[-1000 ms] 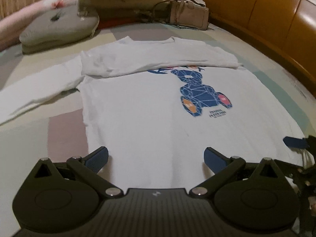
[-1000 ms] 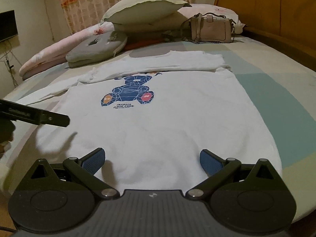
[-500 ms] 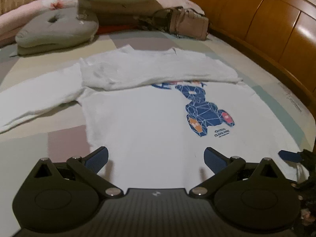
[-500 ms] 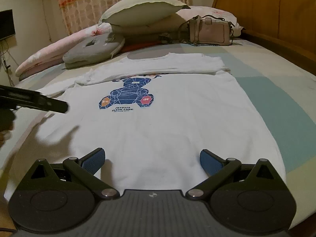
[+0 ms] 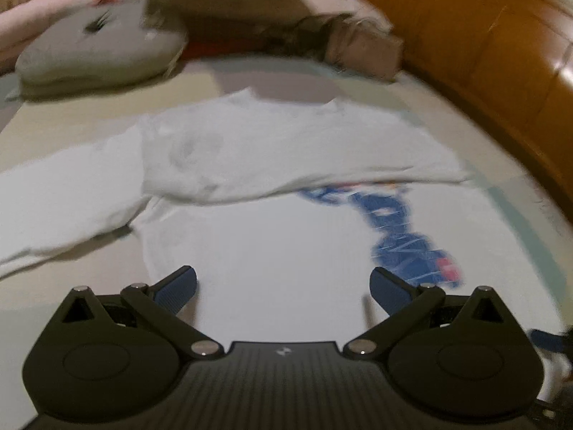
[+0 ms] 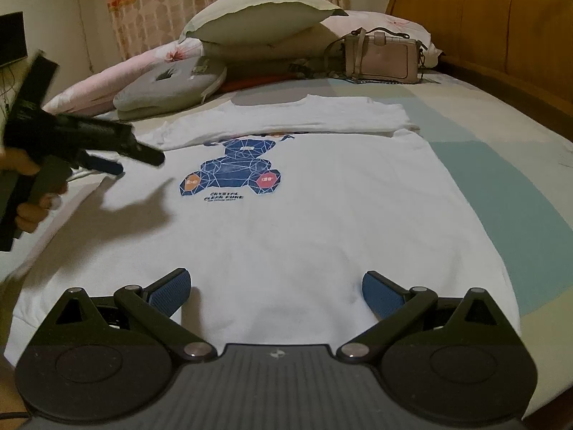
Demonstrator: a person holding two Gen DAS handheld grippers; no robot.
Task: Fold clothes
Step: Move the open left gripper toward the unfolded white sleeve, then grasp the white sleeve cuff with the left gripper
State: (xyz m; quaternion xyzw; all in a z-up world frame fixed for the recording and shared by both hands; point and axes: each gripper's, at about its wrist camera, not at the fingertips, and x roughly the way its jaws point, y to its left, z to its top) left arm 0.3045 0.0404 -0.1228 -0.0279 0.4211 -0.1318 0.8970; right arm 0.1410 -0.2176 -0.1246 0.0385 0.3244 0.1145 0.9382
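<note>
One shirt [image 6: 304,222], two grippers [image 6: 275,286], one handbag [image 6: 381,59]

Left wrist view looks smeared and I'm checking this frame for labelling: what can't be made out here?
- Bear print on the white shirt: motion-blurred in the left wrist view.
- Smallest line of lettering under the print, right wrist view: too small.
- Left gripper, right wrist view: blurred, partly cut by the frame edge.
- Shirt's near hem: hidden behind the right gripper.

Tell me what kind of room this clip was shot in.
Most likely a bedroom: a white sweatshirt lies spread on a bed with a wooden headboard, pillows stacked at its head, and a patterned curtain behind.
</note>
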